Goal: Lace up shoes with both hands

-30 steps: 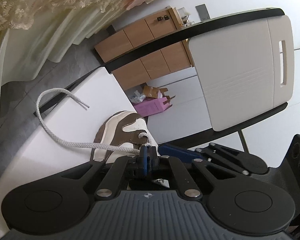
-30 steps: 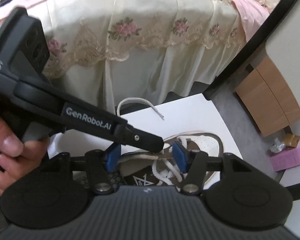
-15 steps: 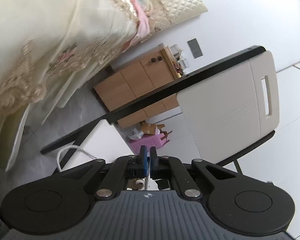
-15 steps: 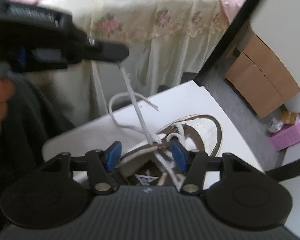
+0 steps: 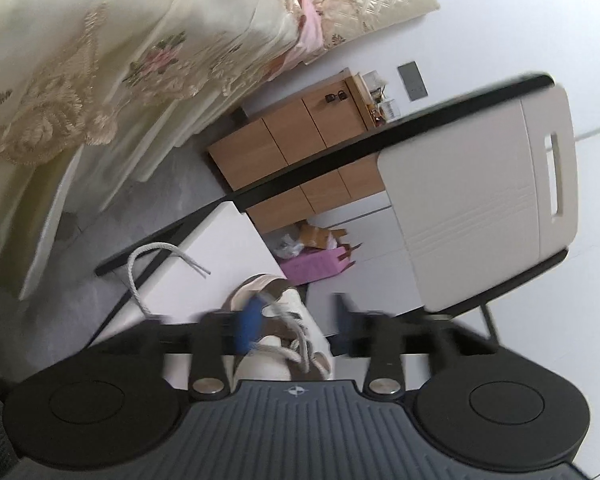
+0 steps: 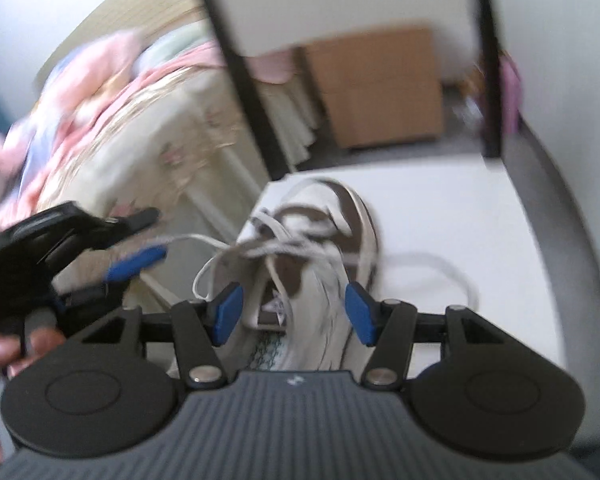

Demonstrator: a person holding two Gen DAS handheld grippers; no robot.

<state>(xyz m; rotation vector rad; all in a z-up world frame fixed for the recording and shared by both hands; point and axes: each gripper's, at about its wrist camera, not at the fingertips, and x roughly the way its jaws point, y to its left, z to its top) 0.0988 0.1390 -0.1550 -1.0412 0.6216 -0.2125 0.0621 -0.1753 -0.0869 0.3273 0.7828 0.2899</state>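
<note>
Shoe (image 6: 320,248), brown and white, lies on the white counter (image 6: 440,220), its lace (image 5: 140,280) trailing toward ten o'clock. Left tongs (image 5: 296,322) are opening with nothing pinched. Right tongs (image 6: 292,312) gape wide above the shoe's tongue, gripping nothing.

The left gripper (image 5: 296,326), clamped on the white lace (image 5: 140,276) a second ago and drawing it taut above the shoe (image 5: 284,320) half a second back, is now spreading its jaws, with no lace pressed between its blue pads (motion blur smears them). In the right wrist view the lace (image 6: 204,242) hangs slack beside the left gripper (image 6: 148,236). The right gripper (image 6: 292,308) has rolled and swung over the shoe (image 6: 328,224), so the bed (image 6: 112,128) now sits at its left.
</note>
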